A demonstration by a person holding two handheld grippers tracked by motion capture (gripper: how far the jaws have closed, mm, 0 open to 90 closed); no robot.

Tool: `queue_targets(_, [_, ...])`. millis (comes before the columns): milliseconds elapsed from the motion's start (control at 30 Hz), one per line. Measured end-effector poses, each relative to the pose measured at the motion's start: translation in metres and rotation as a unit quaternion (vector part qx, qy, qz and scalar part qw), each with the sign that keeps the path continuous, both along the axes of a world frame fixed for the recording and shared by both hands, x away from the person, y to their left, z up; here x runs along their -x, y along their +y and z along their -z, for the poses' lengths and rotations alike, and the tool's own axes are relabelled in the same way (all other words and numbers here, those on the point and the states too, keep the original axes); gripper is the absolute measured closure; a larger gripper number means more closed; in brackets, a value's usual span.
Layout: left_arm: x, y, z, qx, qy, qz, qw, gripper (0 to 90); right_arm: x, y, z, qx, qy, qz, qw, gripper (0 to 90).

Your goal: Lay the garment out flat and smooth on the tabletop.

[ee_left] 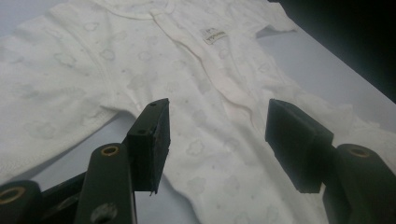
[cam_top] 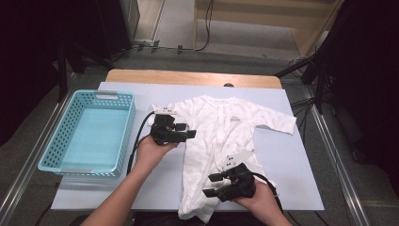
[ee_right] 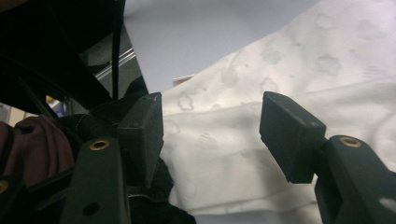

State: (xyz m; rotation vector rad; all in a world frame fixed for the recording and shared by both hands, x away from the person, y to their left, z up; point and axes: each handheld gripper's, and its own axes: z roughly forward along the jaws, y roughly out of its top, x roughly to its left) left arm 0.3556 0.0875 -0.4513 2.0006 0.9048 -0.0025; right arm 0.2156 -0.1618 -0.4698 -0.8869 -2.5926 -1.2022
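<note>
Up high I see my blue plastic basket (cam_top: 87,132) mid-left; both gripper views show jaws spread wide, holding nothing, over the white baby suit (ee_left: 154,70).

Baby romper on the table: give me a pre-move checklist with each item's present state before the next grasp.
1. Left gripper open, nothing between its jaws: ok.
2. Right gripper open, nothing between its jaws: ok.
3. Baby romper lying flat on the white sheet, front up: ok.
4. Both sleeves spread out: not ok; the sleeve on the right gripper's side lies out, the other is hidden behind the left gripper.
5. Blue basket empty and apart from the romper: ok.
6. Lower hem fully on the table: cannot tell.
</note>
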Motion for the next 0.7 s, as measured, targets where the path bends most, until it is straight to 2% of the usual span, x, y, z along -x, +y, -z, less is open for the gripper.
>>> queue_targets(167, [0.007,0.000,-0.001,0.003,0.007,0.013,0.9999,37.5,-0.004,-0.011,-0.003,-0.003,-0.004,0.011,0.9999,36.3])
queue_targets(267, [0.012,-0.001,-0.002,-0.005,0.004,0.023,0.9997,37.4,-0.006,-0.016,-0.003,-0.004,-0.004,0.016,0.9999,34.8])
queue_targets(433, [0.022,0.000,-0.003,-0.006,0.001,0.035,0.9994,36.7,-0.010,-0.025,-0.005,-0.005,-0.010,0.023,0.9997,34.2])
queue_targets(700, [0.032,0.002,-0.003,0.003,0.002,0.050,0.9988,35.8,-0.016,-0.043,-0.008,-0.007,-0.017,0.047,0.9987,33.9])
